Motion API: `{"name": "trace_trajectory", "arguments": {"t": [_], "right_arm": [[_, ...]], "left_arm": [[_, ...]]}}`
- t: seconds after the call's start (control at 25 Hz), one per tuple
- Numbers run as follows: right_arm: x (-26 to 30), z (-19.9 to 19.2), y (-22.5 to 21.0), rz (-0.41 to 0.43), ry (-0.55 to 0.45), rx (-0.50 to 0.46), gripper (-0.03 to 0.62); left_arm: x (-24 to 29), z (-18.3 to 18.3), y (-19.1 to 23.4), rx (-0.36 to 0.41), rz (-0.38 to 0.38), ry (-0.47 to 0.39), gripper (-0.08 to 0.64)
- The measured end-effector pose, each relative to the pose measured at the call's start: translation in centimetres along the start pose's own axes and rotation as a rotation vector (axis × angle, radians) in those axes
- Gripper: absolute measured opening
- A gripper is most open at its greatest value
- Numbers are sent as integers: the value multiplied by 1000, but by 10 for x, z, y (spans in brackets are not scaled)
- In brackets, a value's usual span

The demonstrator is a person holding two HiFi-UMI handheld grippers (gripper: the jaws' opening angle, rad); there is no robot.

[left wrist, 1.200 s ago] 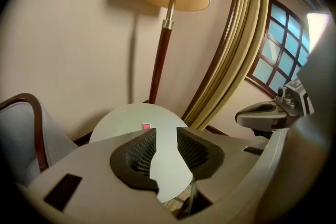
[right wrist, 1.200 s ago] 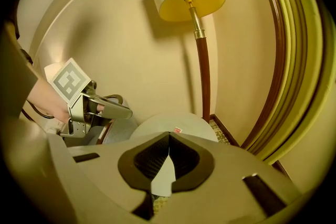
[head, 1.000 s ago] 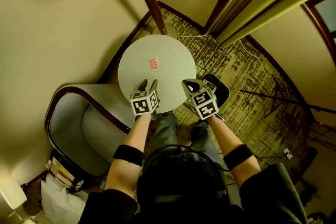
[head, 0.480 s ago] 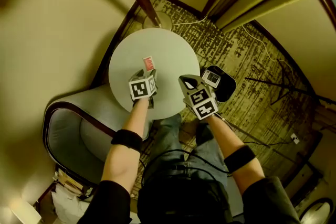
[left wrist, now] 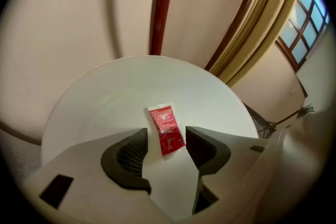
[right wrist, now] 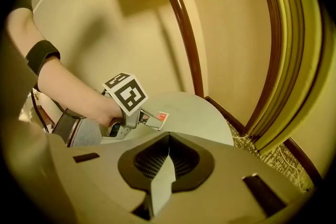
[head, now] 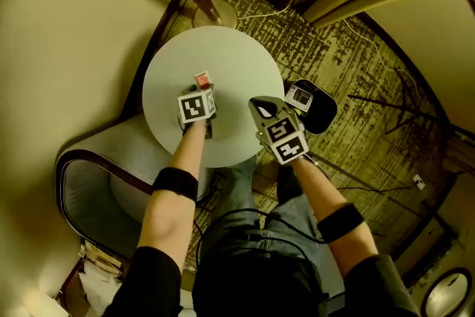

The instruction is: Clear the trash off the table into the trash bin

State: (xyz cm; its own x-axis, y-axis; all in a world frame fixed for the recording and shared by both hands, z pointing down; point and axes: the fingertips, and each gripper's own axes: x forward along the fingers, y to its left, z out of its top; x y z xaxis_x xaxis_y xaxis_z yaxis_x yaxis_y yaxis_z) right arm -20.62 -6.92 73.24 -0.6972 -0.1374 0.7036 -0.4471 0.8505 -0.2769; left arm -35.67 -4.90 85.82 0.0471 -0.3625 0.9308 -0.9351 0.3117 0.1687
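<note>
A: Table (head: 237,59), round, pale, smooth-topped, bare but for one piece of trash. Anything else large worth noting?

B: Only the dark round trash bin (head: 326,113), down on the patterned carpet just beside the table's right edge. Well apart from the trash.

A: And the left tool (head: 201,92)?

B: Pointing steeply down over the middle of the table, jaws partly apart, having just been opening. Gripping nothing yet.

A: And the right tool (right wrist: 168,145)?

B: Closed tight, empty, hanging by the table's near right edge. Nearer the bin than the trash.

A: A left-hand job, then. Where exactly is the trash?

B: Flat on the table: a small red foil sachet with white edges (left wrist: 167,131). Straight ahead of the left tool, near end already down between the two pads, far end reaching out past the tips.

A: Long axis?

B: Running away from the tool, along the gap, leaning slightly to one side. Narrow width turned toward the pads, so a squeeze across the short way.

A: Touching either pad?

B: Not on the left side, with a strip of bare table showing there. Almost none on the right, and hard to say whether grazing.

A: Next move?

B: Probably a little lower, then close. Thin and flat, so likely to slide out rather than lift.
</note>
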Motion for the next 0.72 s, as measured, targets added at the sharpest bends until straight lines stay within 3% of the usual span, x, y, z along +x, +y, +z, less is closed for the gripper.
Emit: {"name": "trace_trajectory", "arguments": {"t": [0.16,0.2,0.36,0.72], "right_arm": [[1,-7,-8,-10,10,17,2],[0,-9,-10,-13,13,19,2],[-5,-10,-11,-15,15,17,2],[-27,-13,-10,-22,17,15,2]], "left_arm": [[1,6,0,28,28,-30,164],[1,5,0,40,37,-32,102],[-4,9,0,58,54,-55,29],[-32,16,-11,37,49,-120,0]]}}
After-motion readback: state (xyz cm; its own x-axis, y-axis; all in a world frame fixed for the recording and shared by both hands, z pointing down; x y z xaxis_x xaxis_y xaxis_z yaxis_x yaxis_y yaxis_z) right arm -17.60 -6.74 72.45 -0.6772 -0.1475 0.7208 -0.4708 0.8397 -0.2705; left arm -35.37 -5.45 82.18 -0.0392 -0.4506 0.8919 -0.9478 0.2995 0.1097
